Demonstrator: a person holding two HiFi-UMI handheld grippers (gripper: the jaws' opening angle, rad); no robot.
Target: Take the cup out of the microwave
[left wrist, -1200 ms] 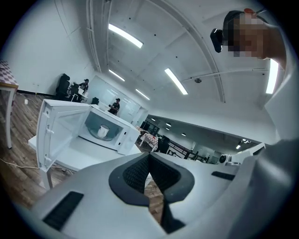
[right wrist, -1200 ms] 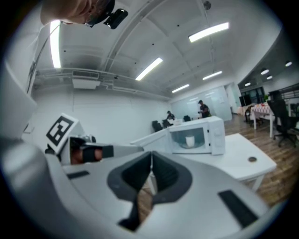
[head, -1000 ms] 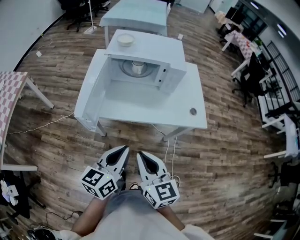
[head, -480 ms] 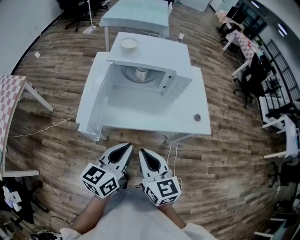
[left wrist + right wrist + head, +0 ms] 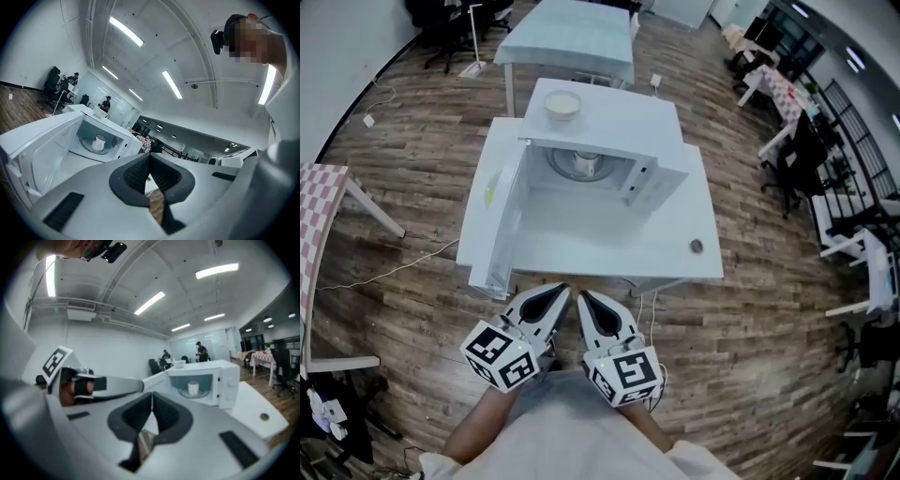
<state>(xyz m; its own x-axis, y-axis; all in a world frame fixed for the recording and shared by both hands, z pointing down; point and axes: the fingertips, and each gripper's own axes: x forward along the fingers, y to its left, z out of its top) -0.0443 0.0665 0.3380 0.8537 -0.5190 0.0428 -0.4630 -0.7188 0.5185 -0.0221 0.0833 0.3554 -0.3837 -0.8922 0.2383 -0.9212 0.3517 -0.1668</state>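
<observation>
Atop the microwave [image 5: 614, 117], a bowl [image 5: 562, 105]; door [image 5: 503, 223] open

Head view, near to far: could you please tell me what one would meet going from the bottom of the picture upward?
Left claw and right claw side by side → white table → cup inside the microwave → bowl on the microwave's top → far table.
</observation>
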